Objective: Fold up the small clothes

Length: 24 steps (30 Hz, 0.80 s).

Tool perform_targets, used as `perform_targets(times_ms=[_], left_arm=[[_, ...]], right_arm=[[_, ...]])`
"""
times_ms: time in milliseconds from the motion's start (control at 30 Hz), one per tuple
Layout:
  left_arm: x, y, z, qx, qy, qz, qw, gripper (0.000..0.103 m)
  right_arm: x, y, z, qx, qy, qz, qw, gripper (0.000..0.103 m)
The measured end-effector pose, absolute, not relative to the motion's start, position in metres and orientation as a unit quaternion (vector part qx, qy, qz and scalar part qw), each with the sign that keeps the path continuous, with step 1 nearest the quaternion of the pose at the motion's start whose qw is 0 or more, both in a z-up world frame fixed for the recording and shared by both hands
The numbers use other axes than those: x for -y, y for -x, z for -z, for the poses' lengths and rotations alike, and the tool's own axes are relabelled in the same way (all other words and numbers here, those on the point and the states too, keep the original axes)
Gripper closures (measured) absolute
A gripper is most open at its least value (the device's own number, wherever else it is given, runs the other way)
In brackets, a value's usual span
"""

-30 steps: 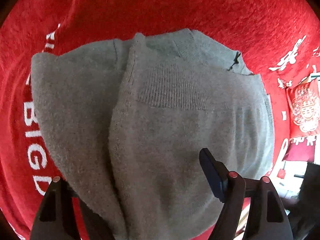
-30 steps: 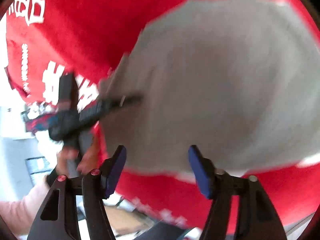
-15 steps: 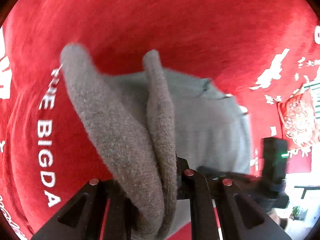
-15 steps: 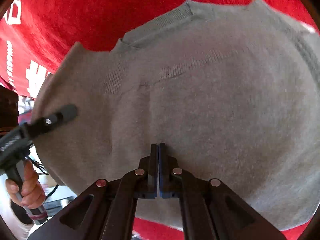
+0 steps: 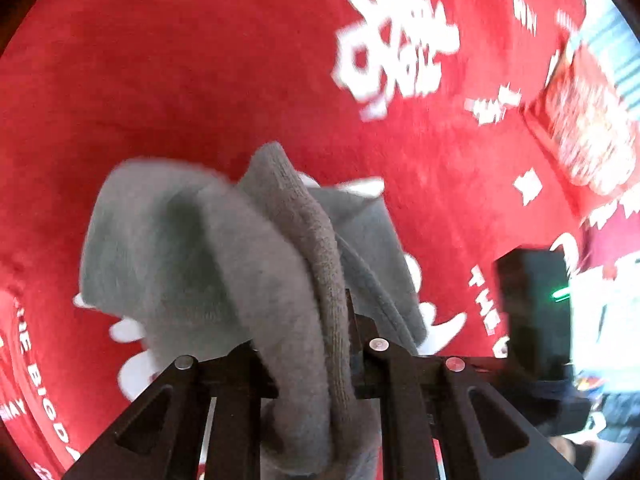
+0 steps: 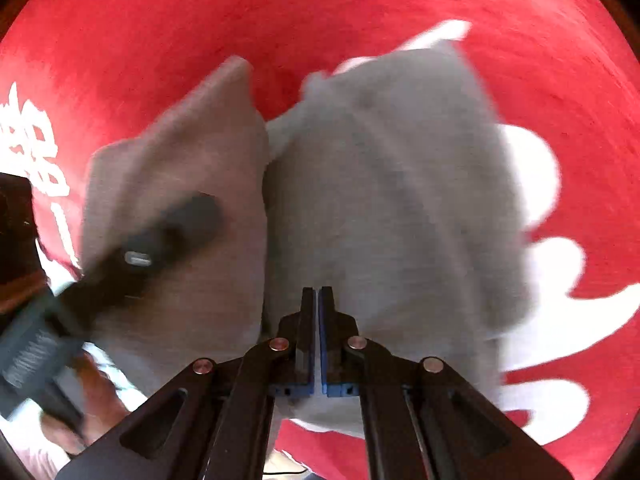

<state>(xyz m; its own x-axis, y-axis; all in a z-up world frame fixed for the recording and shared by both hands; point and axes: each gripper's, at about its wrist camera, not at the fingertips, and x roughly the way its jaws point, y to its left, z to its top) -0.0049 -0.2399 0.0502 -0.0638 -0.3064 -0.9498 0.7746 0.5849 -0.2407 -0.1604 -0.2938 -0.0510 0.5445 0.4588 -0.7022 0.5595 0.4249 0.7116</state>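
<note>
Over a red cloth (image 5: 200,92) printed with white characters and letters, a grey knit sweater (image 5: 192,264) hangs bunched and lifted, both claws gripping it. From the left wrist view, the left claw (image 5: 320,344) is clamped on a thick fold of the sweater: a ribbed edge (image 5: 320,248) runs up from between the black fingers, and the rest of the knit drapes away to the left and far side, with a second layer falling to the right. Its jaws have just been closing, with the sweater between them. At the right edge of that view a black device with a green light (image 5: 536,304) stands near, part of the other tool. From the right wrist view, the right claw (image 6: 318,320) has its blue pads (image 6: 332,360) pressed together with only a thin seam between them, pinching the sweater's near edge; the fabric (image 6: 384,208) spreads away in two lobes, blurred. Left of it the other claw's black finger (image 6: 176,228) lies against the sweater's left lobe, and a person's hand (image 6: 96,392) shows at the lower left, blurred.
</note>
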Motion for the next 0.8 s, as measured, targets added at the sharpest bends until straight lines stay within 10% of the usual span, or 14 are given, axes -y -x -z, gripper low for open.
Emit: perform_targets(times_ms=[200,433,600,800], left_arm=[[0.272,0.030,-0.013,-0.592,-0.257,0.379,0.663,0.083],[0.270,0.043,-0.049,-0.537,-0.241,0.419,0.691,0.020],[0.261,0.031,-0.078,-0.524,-0.216,0.428,0.704,0.020],[0.213,-0.003,-0.081,-0.560,-0.196,0.376,0.712,0.020]], right_arm=[[0.318,0.190,0.077,-0.459,-0.580,0.039,0.672,0.098],[0.336,0.217,0.089,-0.440,-0.608,0.028,0.660,0.097],[0.353,0.241,0.091,-0.406,-0.640,0.039,0.652,0.097],[0.368,0.282,0.107,-0.289,-0.741,0.022,0.606,0.038]])
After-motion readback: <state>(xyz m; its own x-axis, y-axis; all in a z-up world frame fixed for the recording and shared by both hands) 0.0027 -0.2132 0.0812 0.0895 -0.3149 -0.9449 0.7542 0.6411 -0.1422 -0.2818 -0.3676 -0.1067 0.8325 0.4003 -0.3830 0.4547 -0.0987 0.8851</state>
